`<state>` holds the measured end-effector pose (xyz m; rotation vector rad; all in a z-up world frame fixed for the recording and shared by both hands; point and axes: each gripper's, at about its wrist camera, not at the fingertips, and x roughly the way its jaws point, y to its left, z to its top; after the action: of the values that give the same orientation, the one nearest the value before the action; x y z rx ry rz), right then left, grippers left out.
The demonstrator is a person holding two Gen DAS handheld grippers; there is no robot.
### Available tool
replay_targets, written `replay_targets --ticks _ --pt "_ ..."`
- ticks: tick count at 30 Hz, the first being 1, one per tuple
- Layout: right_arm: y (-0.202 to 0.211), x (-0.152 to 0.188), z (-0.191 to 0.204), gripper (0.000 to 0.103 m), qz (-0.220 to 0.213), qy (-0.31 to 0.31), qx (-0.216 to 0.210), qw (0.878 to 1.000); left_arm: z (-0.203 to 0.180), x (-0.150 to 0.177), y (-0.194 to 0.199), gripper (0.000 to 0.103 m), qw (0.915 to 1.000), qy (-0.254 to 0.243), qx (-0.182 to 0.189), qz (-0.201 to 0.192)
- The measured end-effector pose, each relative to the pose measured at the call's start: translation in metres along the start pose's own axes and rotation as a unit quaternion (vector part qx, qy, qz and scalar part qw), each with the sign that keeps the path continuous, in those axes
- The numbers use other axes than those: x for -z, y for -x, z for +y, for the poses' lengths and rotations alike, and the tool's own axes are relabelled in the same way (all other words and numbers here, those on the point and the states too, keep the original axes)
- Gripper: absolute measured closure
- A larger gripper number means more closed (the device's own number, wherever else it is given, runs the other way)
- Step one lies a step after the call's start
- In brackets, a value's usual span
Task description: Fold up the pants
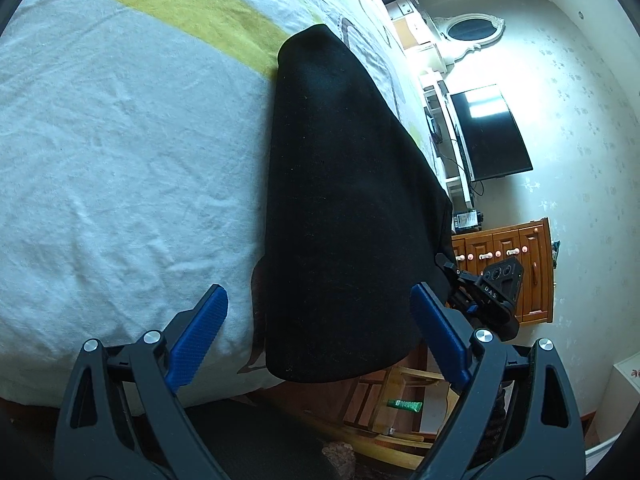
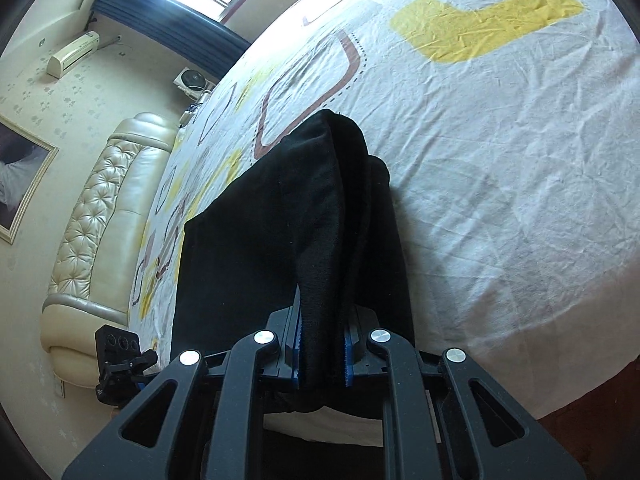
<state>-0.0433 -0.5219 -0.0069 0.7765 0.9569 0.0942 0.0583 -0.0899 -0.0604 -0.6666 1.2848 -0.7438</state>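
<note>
Black pants [image 1: 340,208] lie lengthwise along the edge of a bed [image 1: 120,140], one end hanging just past the mattress corner, as a person works to fold them. The right gripper [image 2: 320,360] is clamped on a bunched edge of the cloth, lifting it into a ridge, apparently to carry that layer over. The left gripper [image 1: 320,336] hovers with its blue fingers [image 1: 200,340] spread wide on either side of the near end, gripping nothing, seemingly poised to take the other corner. A patterned sheet [image 2: 500,160] covers the bed beneath.
</note>
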Motion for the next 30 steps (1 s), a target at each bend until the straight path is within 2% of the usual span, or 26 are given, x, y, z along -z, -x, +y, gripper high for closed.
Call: replay_targets --ticks 4,6,7,8,9,10,13,16,19,22,24,25,26,27,30 --pt "0.005 0.003 -0.011 0.086 0.003 -0.02 -0.018 1.0 -0.006 -0.002 -0.002 0.011 1.0 0.005 0.003 -0.003" --pt "0.013 0.006 -0.012 0.074 0.0 -0.018 -0.014 1.0 -0.006 -0.003 -0.002 0.011 1.0 0.004 0.005 -0.003" --pt "0.018 0.006 -0.013 0.061 -0.002 -0.018 -0.016 1.0 -0.006 -0.002 -0.001 0.011 1.0 0.003 0.005 -0.003" --pt "0.023 0.006 -0.015 0.039 -0.003 -0.02 -0.024 1.0 -0.006 -0.003 -0.002 0.011 1.0 0.002 0.006 -0.004" --pt "0.028 0.007 -0.017 0.023 -0.006 -0.024 -0.02 0.999 -0.005 -0.003 -0.002 0.011 1.0 0.002 0.008 -0.003" --pt "0.033 0.009 -0.02 0.016 -0.018 -0.026 -0.005 1.0 -0.003 -0.002 -0.003 0.011 0.9999 0.003 0.009 -0.004" --pt "0.032 0.018 -0.037 0.016 0.001 -0.044 -0.009 0.999 -0.001 -0.003 -0.004 0.011 0.9999 0.005 0.014 -0.007" --pt "0.023 0.03 -0.057 0.016 0.013 -0.09 -0.064 0.994 0.0 -0.002 -0.004 0.011 0.9998 0.005 0.016 -0.011" --pt "0.014 0.038 -0.068 0.016 0.012 -0.128 -0.126 0.984 -0.003 -0.001 -0.004 0.011 0.9995 0.009 0.026 -0.014" --pt "0.009 0.04 -0.069 0.016 0.014 -0.136 -0.149 0.979 -0.003 0.002 -0.008 0.011 0.998 0.024 0.058 -0.003" --pt "0.007 0.041 -0.066 0.018 0.019 -0.123 -0.14 0.982 -0.003 0.002 -0.011 0.011 0.9976 0.027 0.064 0.0" --pt "0.007 0.041 -0.064 0.022 0.02 -0.115 -0.132 0.984 -0.003 0.003 -0.012 0.011 0.9976 0.026 0.064 -0.002" --pt "0.004 0.039 -0.061 0.04 0.023 -0.109 -0.122 0.986 -0.003 0.003 -0.013 0.011 0.9976 0.024 0.065 -0.004" --pt "0.001 0.04 -0.059 0.054 0.032 -0.108 -0.113 0.987 -0.003 0.002 -0.013 0.011 0.9974 0.023 0.068 -0.008" --pt "-0.003 0.045 -0.054 0.06 0.031 -0.1 -0.104 0.989 -0.008 0.005 -0.015 0.013 0.9979 0.008 0.063 -0.01"
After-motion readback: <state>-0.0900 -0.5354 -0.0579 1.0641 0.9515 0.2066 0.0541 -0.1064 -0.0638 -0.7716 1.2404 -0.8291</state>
